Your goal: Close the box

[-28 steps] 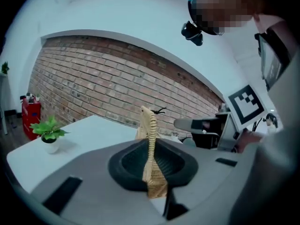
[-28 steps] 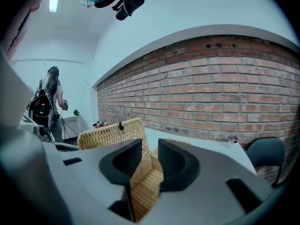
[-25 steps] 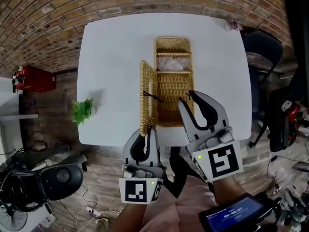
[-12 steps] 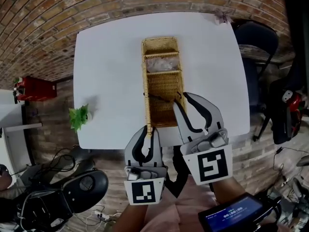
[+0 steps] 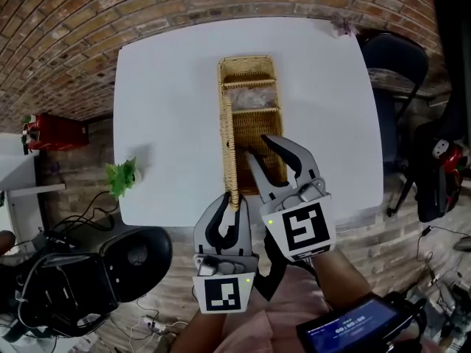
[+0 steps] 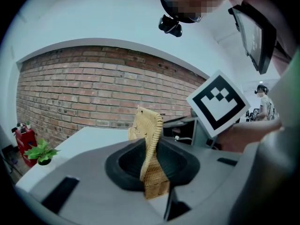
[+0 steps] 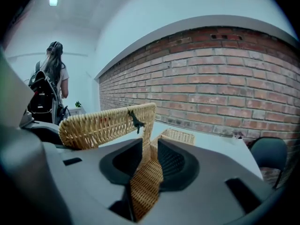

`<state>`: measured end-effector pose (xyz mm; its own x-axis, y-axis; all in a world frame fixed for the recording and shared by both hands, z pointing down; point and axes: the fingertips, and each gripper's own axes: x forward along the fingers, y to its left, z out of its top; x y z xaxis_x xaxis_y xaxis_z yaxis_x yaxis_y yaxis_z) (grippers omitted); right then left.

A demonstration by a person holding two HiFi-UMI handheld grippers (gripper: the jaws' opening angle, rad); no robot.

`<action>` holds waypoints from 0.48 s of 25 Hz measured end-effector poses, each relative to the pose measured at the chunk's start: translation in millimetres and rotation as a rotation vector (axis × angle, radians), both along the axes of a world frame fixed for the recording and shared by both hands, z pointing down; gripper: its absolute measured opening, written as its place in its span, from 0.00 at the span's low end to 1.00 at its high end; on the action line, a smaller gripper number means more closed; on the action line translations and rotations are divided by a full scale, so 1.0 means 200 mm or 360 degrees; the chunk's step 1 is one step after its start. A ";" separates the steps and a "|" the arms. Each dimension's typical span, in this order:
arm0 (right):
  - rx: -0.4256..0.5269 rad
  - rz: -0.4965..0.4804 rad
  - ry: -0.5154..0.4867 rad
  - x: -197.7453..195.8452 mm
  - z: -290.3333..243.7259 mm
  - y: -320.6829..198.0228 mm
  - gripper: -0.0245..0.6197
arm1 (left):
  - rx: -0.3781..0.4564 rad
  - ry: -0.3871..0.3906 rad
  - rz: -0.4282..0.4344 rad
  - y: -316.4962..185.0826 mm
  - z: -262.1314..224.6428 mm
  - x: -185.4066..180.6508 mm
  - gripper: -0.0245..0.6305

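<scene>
The box point(image 5: 250, 62) sits mid-bench point(image 5: 162, 109), long way on. Its lid point(image 5: 229, 145) stands upright along the box's left side. The left hand-held gripper point(image 5: 234, 206) is at the box's near end. Its jaws have just been opening and sit loose around the lid edge. The right hand-held gripper point(image 5: 259, 147) pinches the box's near right wall, jaws easing wider. A plant point(image 5: 118, 177) is well left of the box.

The long, narrow wicker box point(image 5: 254, 123) lies open, stretching straight away from both grippers. Its near right wall is pinched by the right gripper point(image 5: 259, 148), whose jaws have just eased wider. Its woven lid point(image 5: 229, 149) stands on edge along the left side, its near corner loose inside the left gripper point(image 5: 230, 206), whose jaws have just been opening.
</scene>
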<state>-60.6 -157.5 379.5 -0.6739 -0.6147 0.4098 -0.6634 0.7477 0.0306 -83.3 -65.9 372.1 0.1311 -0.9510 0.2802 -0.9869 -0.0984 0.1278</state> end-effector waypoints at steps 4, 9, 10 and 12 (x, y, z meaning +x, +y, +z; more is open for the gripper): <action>-0.0060 0.0035 -0.0059 0.03 0.00 -0.01 0.20 | 0.0003 -0.0004 0.0016 0.01 0.01 -0.01 0.15; 0.0090 0.0216 -0.0125 0.23 -0.12 -0.03 0.14 | -0.0002 -0.0049 0.0050 0.01 0.02 0.01 0.16; 0.0072 0.0198 -0.0163 0.25 -0.14 -0.01 0.14 | -0.0003 -0.0056 0.0057 0.01 0.03 0.02 0.17; -0.0028 0.0097 -0.0244 0.25 -0.15 0.05 0.13 | 0.0002 -0.0062 0.0060 0.02 0.03 0.04 0.17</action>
